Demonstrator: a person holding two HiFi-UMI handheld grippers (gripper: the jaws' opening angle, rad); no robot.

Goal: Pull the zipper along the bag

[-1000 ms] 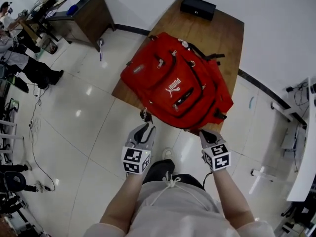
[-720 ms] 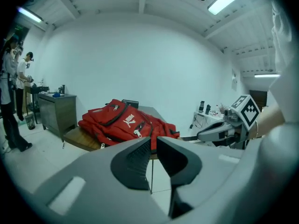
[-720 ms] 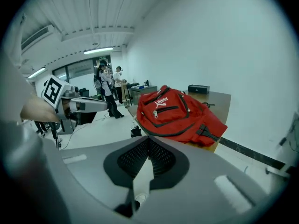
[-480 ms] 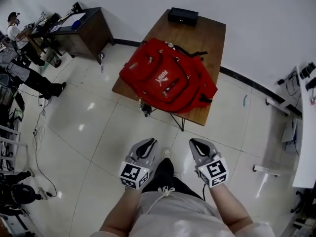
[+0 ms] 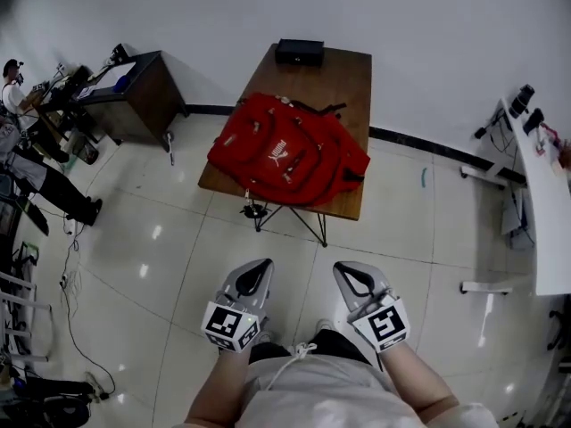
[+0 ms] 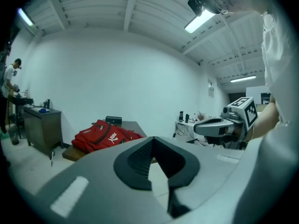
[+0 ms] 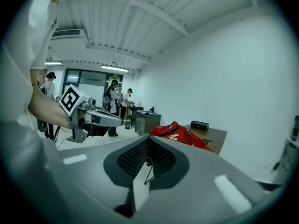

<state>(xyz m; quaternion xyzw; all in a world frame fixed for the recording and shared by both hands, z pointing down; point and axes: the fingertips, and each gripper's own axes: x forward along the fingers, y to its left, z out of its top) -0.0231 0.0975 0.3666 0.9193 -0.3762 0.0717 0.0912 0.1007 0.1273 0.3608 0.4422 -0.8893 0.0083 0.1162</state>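
Item 1. My left gripper (image 5: 257,266): held low in front of my body, over the tiled floor (image 5: 178,239). Jaws closed tip to tip, nothing between them. Its marker cube (image 5: 230,325) bears a black-and-white square pattern, no readable writing.

Item 2. My right gripper (image 5: 343,270): level with the left and just beside it, also over the floor. Jaws closed together and empty. Its marker cube (image 5: 382,322) carries a similar pattern.

Item 3. Red backpack (image 5: 285,159): lying flat on the wooden table (image 5: 346,69), well apart from both grippers and far ahead of me, covering the table's near half. White Puma logo (image 5: 276,152) on the front panel (leaping cat above the wordmark, small from the head view). Dark zipper lines run across the front; I cannot make out a pull. Black straps trail off its far edge.

Item 4. Black box (image 5: 299,52): on the table's far end, against the white wall, apart from the backpack. No label readable.

Item 5. Dark cabinet (image 5: 143,96): left of the table, small objects on top.

Item 6. White bench (image 5: 544,212): along the right edge of the room, with small items at its far end.

Item 7. People (image 5: 13,78): standing at the far left, beyond the cabinet
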